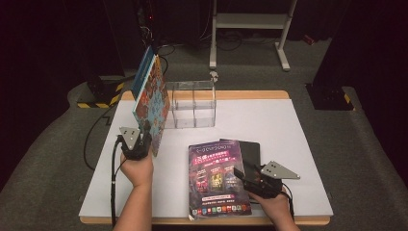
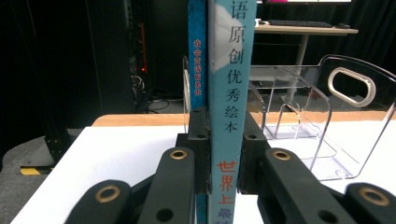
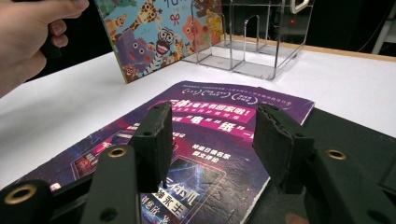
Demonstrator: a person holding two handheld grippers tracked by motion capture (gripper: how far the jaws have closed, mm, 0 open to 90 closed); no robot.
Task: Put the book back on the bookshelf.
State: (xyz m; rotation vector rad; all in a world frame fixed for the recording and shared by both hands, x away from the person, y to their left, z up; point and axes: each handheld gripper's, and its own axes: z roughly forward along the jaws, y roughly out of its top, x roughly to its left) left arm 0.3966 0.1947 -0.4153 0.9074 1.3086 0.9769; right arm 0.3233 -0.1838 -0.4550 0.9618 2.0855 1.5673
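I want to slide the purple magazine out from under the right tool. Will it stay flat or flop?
The purple magazine looks thin and soft-covered, so it would probably sag if lifted by one edge. Its cover seems glossy, so it may slide easily on the white table. It lies partly on a black book, which might shift with it.

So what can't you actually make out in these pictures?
- Black book: high view, mostly covered by the purple magazine.
- Picture books: left gripper view, top and bottom cut by the frame; the fingers cover part.
- Clear rack: right gripper view, top cut off.
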